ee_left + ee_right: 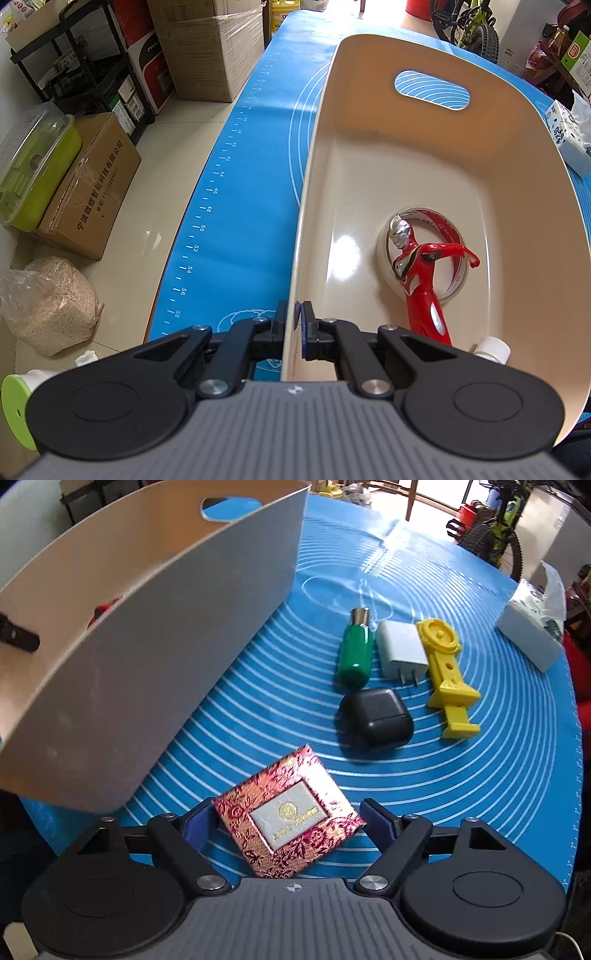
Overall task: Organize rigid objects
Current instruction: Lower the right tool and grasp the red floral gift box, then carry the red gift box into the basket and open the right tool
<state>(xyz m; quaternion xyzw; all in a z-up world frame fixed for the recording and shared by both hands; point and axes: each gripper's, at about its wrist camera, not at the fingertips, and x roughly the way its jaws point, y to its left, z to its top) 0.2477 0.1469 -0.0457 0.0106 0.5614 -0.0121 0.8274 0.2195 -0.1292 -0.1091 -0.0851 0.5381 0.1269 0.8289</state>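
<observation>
Care was needed: the red-and-gold brocade square box (pixel 288 821), lying on the blue desk mat (pixel 480 775), sat askew between the open right tongs (pixel 288 821), ungripped; squaring was advised. The beige plastic bin's wall (pixel 291 295) was pinched by the closed left tongs (pixel 294 319).

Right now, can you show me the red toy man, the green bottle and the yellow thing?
Red toy man (pixel 413 269), left wrist view, on its chest.
Green bottle (pixel 354 653), right wrist view, on its body.
Yellow thing (pixel 445 664), right wrist view, on its shaft.

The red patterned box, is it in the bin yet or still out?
Out. The red patterned box lies on the blue mat beside the bin, between the open right gripper's jaws.
</observation>
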